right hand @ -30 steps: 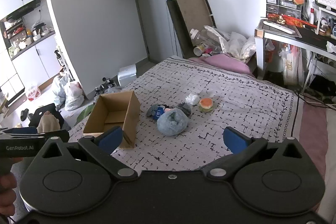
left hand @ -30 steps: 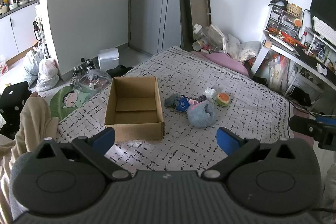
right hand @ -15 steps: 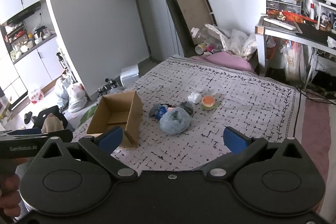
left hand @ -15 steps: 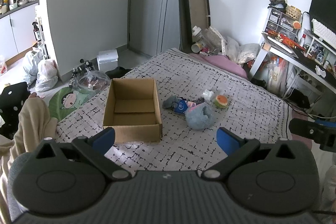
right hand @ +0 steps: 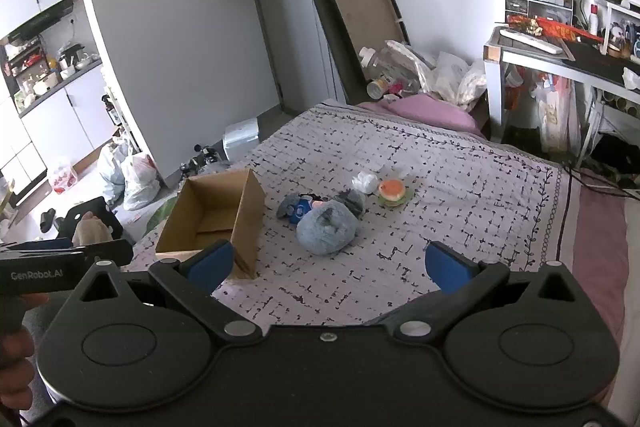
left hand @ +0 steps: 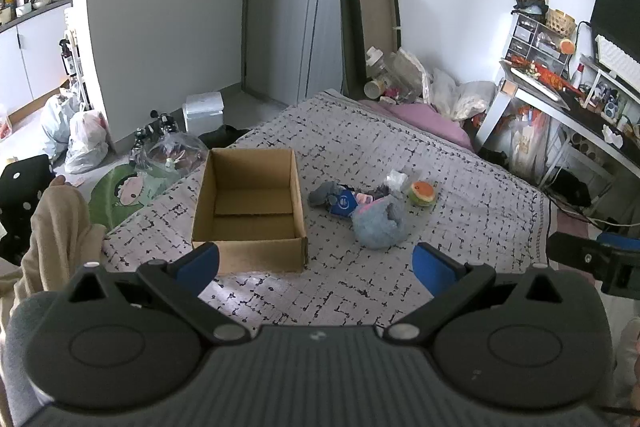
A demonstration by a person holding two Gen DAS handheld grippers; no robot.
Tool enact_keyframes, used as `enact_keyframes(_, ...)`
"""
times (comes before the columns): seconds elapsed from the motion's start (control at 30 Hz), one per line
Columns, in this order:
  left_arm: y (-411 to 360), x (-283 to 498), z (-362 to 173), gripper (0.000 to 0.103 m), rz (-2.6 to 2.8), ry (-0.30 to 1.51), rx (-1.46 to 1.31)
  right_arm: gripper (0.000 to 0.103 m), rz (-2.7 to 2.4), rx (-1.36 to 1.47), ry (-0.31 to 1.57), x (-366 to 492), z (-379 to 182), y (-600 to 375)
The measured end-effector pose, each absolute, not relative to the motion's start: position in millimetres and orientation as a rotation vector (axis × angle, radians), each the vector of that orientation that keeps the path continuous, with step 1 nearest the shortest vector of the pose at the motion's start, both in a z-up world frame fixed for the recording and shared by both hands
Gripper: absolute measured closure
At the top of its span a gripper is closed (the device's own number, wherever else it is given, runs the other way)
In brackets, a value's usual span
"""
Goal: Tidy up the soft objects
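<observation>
An open, empty cardboard box (left hand: pixel 250 211) (right hand: pixel 212 217) stands on the patterned bed cover (left hand: pixel 460 223). To its right lies a small pile of soft things: a blue-grey plush (left hand: pixel 380 225) (right hand: pixel 327 229), a dark grey and blue item (left hand: pixel 334 197) (right hand: pixel 294 207), a white crumpled piece (right hand: pixel 365 182) and an orange-topped round toy (left hand: pixel 422 193) (right hand: pixel 394 190). My left gripper (left hand: pixel 316 267) is open and empty, held above the near side of the bed in front of the box. My right gripper (right hand: pixel 328 265) is open and empty, short of the plush.
A desk (right hand: pixel 560 61) with clutter stands at the right. Bags and a pink pillow (right hand: pixel 424 109) lie at the bed's far end. Plastic bags (left hand: pixel 80 143) and a white box (left hand: pixel 202 111) sit on the floor at the left.
Both grippers have drawn back slightly and tilted up; the box and pile appear a little farther and more of the room shows. Nothing on the bed has moved.
</observation>
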State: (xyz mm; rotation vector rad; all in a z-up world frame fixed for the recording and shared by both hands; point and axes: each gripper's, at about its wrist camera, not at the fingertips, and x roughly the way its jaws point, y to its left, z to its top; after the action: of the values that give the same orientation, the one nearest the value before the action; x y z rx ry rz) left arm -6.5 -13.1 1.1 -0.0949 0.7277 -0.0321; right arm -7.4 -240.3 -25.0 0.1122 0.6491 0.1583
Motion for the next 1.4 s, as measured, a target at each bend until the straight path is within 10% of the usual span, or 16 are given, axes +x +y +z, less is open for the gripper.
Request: enact_keyframes(1.4,-33,114,-72,0.003,-0.142,0.824,-0.143,0.0,0.089,0.312,0.71,95,-93,-272)
